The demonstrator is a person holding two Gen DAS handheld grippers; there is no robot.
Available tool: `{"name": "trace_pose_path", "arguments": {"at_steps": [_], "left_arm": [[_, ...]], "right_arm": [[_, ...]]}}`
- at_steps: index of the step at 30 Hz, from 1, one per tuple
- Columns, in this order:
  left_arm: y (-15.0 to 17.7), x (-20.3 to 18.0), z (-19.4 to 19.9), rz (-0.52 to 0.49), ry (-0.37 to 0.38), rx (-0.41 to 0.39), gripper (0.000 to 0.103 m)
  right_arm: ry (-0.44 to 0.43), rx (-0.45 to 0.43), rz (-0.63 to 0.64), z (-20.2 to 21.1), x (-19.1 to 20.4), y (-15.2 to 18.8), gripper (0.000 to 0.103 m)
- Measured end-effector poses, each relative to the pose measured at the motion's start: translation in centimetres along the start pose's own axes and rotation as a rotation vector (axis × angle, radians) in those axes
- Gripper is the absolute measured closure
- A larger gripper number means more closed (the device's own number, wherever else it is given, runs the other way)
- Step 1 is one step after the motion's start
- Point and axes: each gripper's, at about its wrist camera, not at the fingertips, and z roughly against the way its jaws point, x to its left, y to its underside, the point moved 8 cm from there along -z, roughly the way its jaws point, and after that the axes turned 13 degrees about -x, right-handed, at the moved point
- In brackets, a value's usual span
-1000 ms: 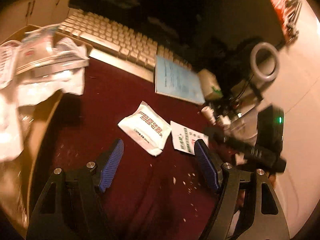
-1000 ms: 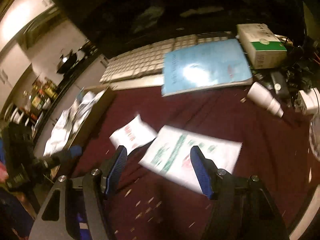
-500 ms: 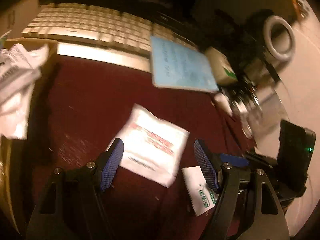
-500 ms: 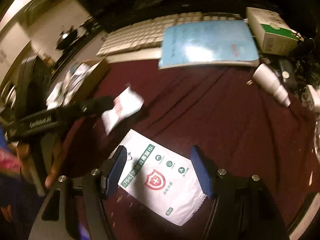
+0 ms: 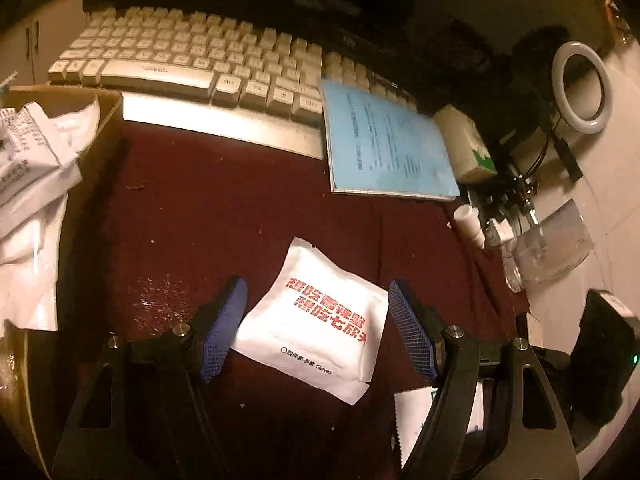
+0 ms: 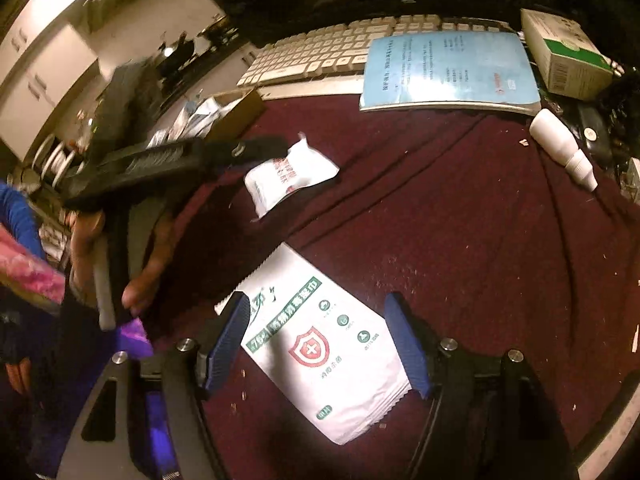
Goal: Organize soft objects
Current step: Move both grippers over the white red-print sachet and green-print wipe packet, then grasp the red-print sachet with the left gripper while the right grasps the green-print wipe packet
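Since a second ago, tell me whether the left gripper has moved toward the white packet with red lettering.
Yes. The left gripper has advanced toward the white keyboard; the white packet with red lettering now lies between its open jaws.

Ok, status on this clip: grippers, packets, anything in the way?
Left gripper open astride glove packet. Right gripper open astride wipe packet. Both packets flat on cloth, ungripped. Nothing blocking.

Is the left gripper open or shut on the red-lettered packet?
Open. The left gripper straddles the red-lettered packet, which lies flat on the cloth.

Bare cloth [image 5: 224,216] between box [image 5: 96,148] and notebook [image 5: 384,148]
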Motion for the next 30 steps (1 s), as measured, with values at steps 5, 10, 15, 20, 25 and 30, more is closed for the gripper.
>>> {"name": "trace_pose_path", "arguments": {"at_steps": [5, 10, 15, 20, 25, 30], "left_arm": [[2.7, -2.5, 1.3, -0.042, 0.106, 0.098, 0.029], [3.1, -3.5, 0.8, -0.139, 0.033, 0.1, 0.029], [2.8, -3.9, -0.3, -0.172, -0.079, 0.068, 0.029], [4.1, -4.7, -0.5, -0.383, -0.159, 0.045, 0.028], [2.9, -3.2, -0.3, -0.299, -0.118, 0.022, 0.028], [2.0, -2.3, 0.0, -0.187, -0.111, 0.01, 0.03]], "right_arm": [[-0.002, 0.017, 0.069, 0.9, 1.1, 1.4, 0.029], [0.071, 0.023, 0.131, 0.7, 2.1, 2.4, 0.026], [0.249, -0.003, 0.216, 0.1, 3.0, 3.3, 0.026], [0.313, -0.051, 0.255, 0.6, 3.6, 4.4, 0.028], [0.341, -0.081, 0.226, 0.9, 3.3, 4.3, 0.04], [0.354, -0.089, 0.195, 1.6, 2.8, 4.0, 0.054]]}}
